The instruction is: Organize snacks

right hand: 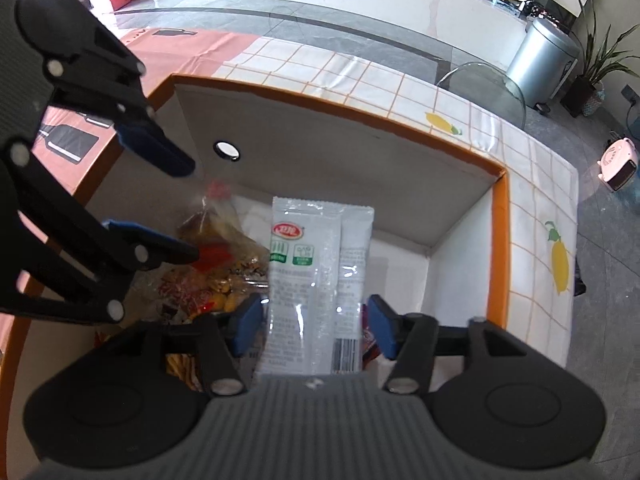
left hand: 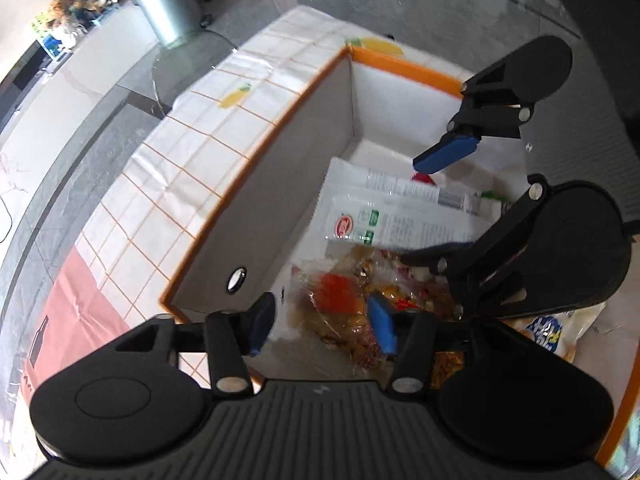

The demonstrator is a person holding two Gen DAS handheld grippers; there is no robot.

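An orange-rimmed cardboard box (left hand: pixel 256 200) (right hand: pixel 320 144) sits on a checked tablecloth. Inside lie a clear bag of mixed snacks (left hand: pixel 348 312) (right hand: pixel 216 264) and a white snack packet (left hand: pixel 384 216) (right hand: pixel 316 280). My left gripper (left hand: pixel 320 326) is open above the clear bag, its jaws apart on either side. My right gripper (right hand: pixel 314 326) is open with the white packet lying between its jaws, not pinched. In the left wrist view the right gripper (left hand: pixel 436 208) reaches in over the packet. In the right wrist view the left gripper (right hand: pixel 176 212) hovers over the clear bag.
A blue-and-white snack bag (left hand: pixel 560 332) and orange snacks lie at the box's near side. The tablecloth (right hand: pixel 532 184) covers a glass table. A metal bin (left hand: pixel 168 4) (right hand: pixel 540 60) and a pink heater (right hand: pixel 620 164) stand on the floor beyond.
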